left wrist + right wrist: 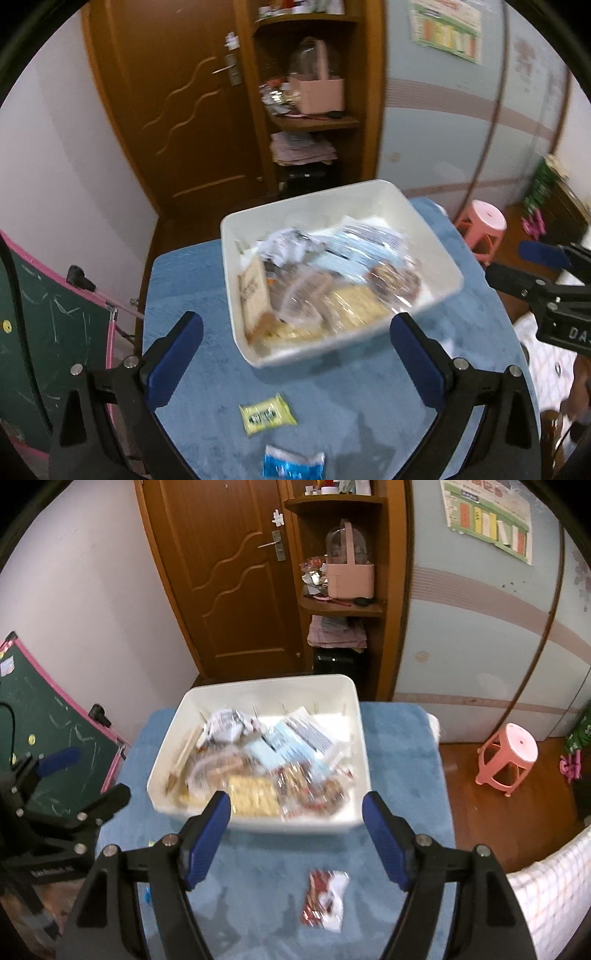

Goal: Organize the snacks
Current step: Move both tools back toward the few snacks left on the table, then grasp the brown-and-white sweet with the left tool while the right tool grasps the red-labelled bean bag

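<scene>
my right gripper (pixel 295 834) hangs with jaws apart and empty over the blue cloth (pixel 258 886). white bin (pixel 258 694) full of snacks ahead; a red-and-white packet (pixel 325 901) lies just below.

Warm, dim indoor light – both views are motion-blurred, worst on the white bin (pixel 439 258) at frame centre. Fisheye bending curves the door (pixel 221 572) and walls, and black vignette fills the corners – soft shadows on the worktop (pixel 192 280).

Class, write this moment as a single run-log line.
left tongs: open, empty | right tongs: open, empty | white bin: filled with snacks | loose: yellow packet, blue packet, red packet
</scene>
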